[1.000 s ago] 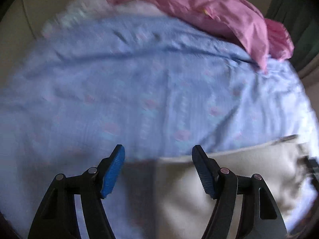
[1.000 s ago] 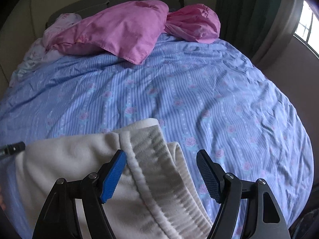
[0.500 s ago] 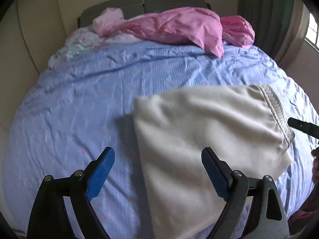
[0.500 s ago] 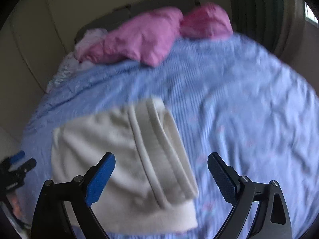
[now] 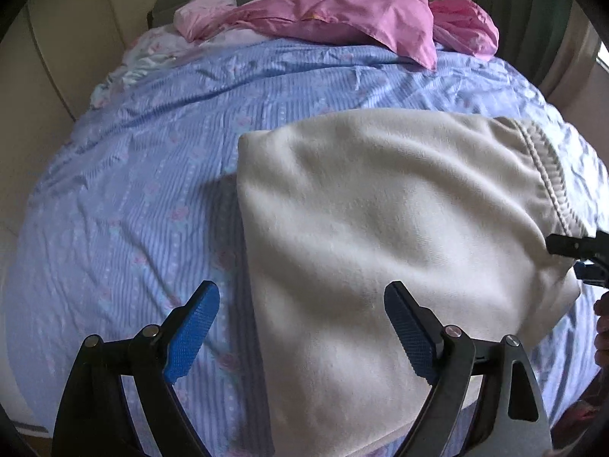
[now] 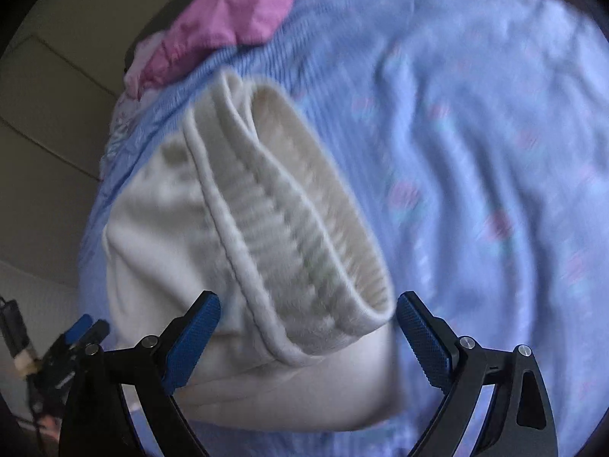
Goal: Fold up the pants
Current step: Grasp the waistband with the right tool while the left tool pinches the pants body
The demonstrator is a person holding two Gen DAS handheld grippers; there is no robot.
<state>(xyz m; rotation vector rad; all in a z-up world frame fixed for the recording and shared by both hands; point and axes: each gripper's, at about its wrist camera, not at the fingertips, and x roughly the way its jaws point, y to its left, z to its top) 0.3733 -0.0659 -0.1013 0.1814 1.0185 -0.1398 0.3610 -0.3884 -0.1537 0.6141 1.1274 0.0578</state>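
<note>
Both tongs spread and empty, left tongs, right tongs, folded cream pants cut off below, right view blurred

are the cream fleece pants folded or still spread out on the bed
Folded. The cream fleece pants lie as a compact, layered rectangle on the blue striped bedsheet, ribbed waistband along one edge, no legs trailing.
</note>
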